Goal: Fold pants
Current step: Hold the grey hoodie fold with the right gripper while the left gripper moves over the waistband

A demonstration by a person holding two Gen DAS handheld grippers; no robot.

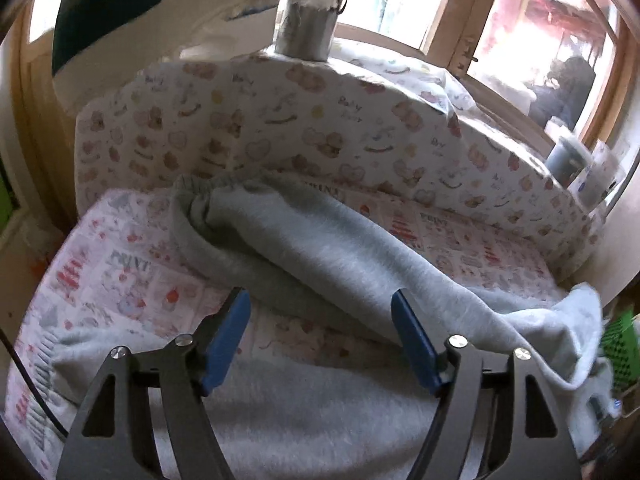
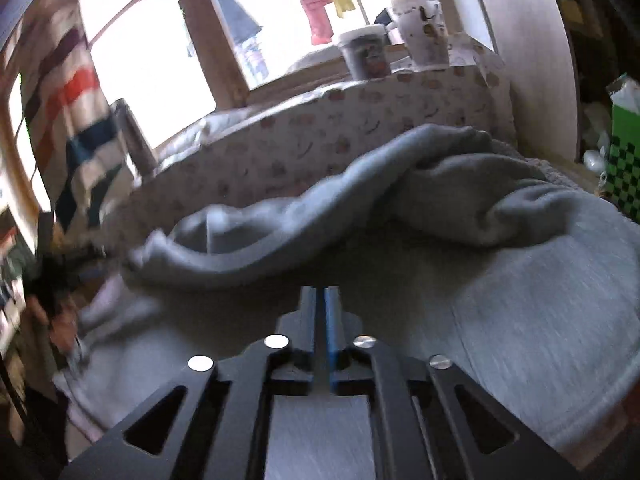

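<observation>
The grey pants [image 1: 320,248] lie on a printed sheet [image 1: 120,280] covering a bed, with a patterned bumper [image 1: 280,128] along the far side and a window behind it. One leg is folded over and runs from its cuff at far left toward the near right; more grey cloth spreads across the near part of the bed.

The left tool [image 1: 320,304] hovers over the near cloth with its blue fingers [image 1: 234,320] wide apart and nothing between them.

In the right wrist view the pants [image 2: 440,184] are bunched in a ridge across the middle. The right tool [image 2: 322,292] sits just above the flat cloth, its fingers [image 2: 331,320] a narrow slit apart with no cloth pinched. Two cups [image 2: 420,28] stand on the sill beyond the bumper.
</observation>
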